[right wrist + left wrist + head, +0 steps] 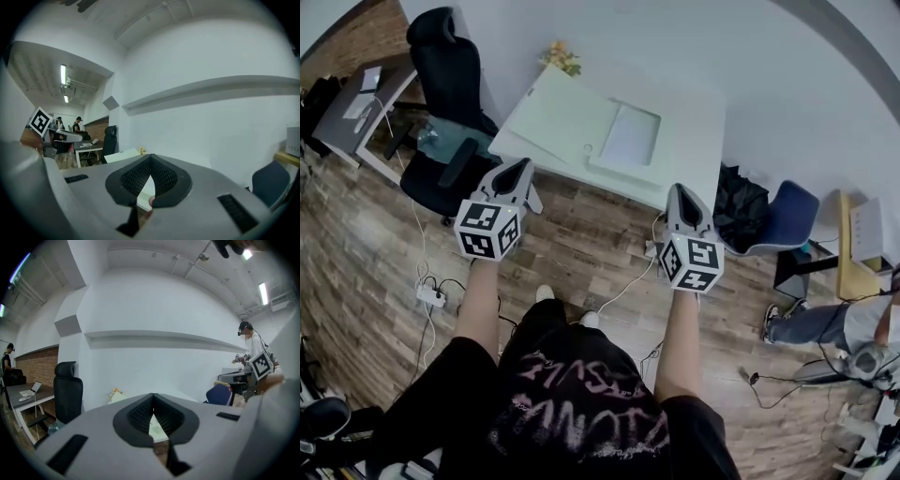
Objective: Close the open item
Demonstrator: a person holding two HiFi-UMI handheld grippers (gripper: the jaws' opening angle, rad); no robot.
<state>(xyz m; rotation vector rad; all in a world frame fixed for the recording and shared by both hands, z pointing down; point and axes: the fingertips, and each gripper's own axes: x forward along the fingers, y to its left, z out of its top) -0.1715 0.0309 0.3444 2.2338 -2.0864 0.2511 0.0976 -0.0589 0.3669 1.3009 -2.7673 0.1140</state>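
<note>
Holding left gripper [518,171] and right gripper [682,194] pinched fully closed, empty, just short of the white table's [694,122] near edge. Open flat item [623,137] spread mid-table. Yellow flowers [562,58] at the far left corner. Black office chair [445,66] left of the table, blue chair [787,216] right, wood-plank floor [375,253] beneath, white wall [769,56] behind.

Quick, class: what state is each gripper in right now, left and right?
Left gripper: closed, jaws together, holding nothing.
Right gripper: closed, jaws together, holding nothing.
</note>
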